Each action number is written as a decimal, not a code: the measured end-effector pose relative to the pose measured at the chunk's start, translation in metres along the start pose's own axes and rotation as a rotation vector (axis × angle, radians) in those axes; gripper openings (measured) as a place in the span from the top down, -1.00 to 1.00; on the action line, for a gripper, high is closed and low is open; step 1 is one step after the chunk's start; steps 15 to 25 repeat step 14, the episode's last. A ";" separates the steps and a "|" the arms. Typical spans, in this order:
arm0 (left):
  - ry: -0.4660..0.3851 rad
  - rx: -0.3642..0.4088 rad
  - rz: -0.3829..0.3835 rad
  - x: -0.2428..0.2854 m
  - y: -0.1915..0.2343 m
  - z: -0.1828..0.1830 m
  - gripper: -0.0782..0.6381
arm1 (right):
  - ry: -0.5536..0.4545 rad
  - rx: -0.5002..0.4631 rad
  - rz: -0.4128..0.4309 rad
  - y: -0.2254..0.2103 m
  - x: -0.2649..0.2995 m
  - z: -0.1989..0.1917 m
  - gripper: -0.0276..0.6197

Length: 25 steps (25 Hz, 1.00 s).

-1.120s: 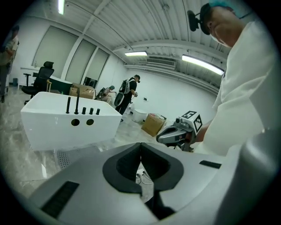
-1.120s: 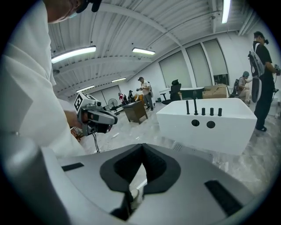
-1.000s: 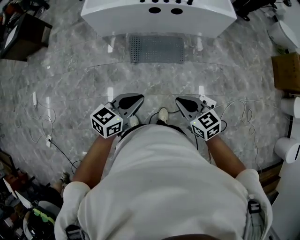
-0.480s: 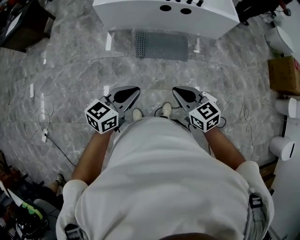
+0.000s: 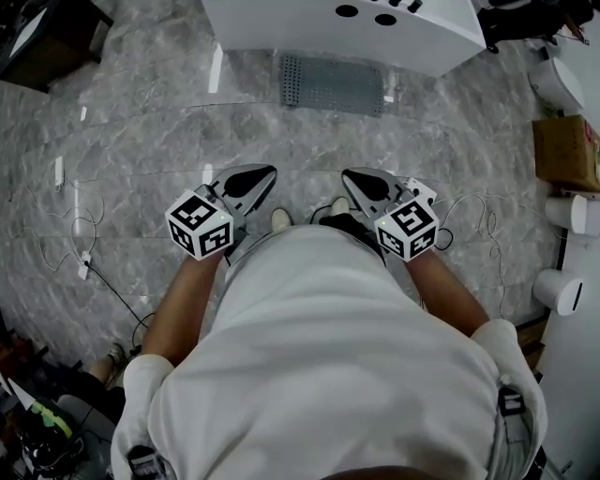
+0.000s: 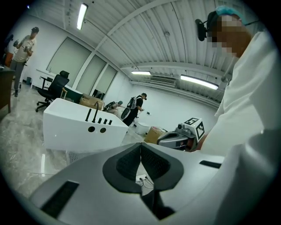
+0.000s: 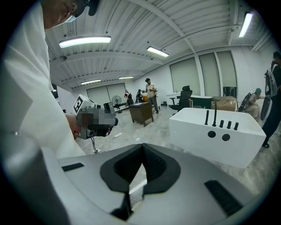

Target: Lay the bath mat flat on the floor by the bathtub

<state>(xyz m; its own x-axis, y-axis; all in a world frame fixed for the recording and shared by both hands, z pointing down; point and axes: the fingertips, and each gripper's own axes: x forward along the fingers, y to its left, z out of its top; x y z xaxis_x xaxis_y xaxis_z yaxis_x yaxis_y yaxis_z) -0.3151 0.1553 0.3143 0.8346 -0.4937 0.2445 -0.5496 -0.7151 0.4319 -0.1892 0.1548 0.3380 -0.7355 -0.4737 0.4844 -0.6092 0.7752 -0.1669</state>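
Well, L gripper (image 5: 262, 178), R gripper (image 5: 354, 178) closed (empty).

The floor (image 5: 141, 141) is grey, veined, stone-look tile, polished enough to mirror the ceiling lights. The bathtub (image 5: 281, 23) has a smooth, glossy white shell that looks like plastic. The bath mat (image 5: 333, 84) is matt grey, covered in fine rows of dots. The left claw (image 5: 265, 173) and right claw (image 5: 349, 175) have matt grey plastic bodies. Their pads (image 6: 128, 163) are dull black and finely ribbed, like rubber. The marker cube (image 5: 200, 223) is matt white with black print. The shirt (image 5: 347, 366) is plain white cloth, and the box (image 5: 567, 150) is brown cardboard.
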 end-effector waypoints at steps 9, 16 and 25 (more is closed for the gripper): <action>-0.044 -0.019 -0.022 -0.019 0.015 -0.006 0.73 | 0.034 -0.036 -0.022 0.016 0.017 0.009 0.89; -0.075 -0.079 -0.051 -0.026 0.029 -0.006 0.73 | 0.061 -0.040 -0.028 0.024 0.028 0.004 0.89; -0.075 -0.079 -0.051 -0.026 0.029 -0.006 0.73 | 0.061 -0.040 -0.028 0.024 0.028 0.004 0.89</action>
